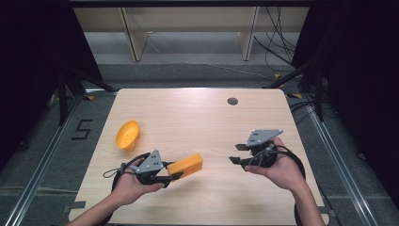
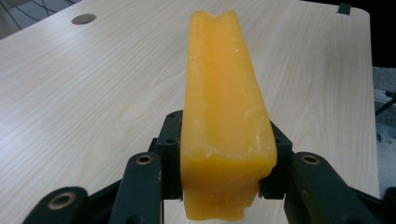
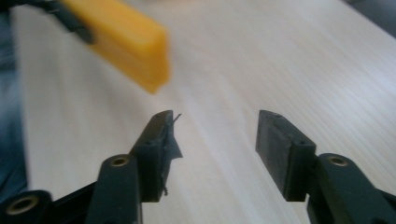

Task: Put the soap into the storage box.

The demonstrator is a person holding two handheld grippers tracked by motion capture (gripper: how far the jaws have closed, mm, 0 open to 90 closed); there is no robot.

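Orange block: a long, waxy yellow-orange bar with a shallow groove along its top face; it is gripped at its near end and held out over the desk, in the front left part of the desk in the high view.
Left gripper: held in the person's left hand; its jaws are pinched on the sides of the orange block, as seen in the left gripper view.
Right gripper: held in the person's right hand at the front right of the desk; its jaws are spread apart with nothing between them, and are pointed toward the block, whose far end is seen blurred at the upper left of the right gripper view.
Orange bowl: tipped on its side near the left edge of the desk, apart from the block and the left gripper.
Desk: pale wood grain, with a round grey hole near the far edge.
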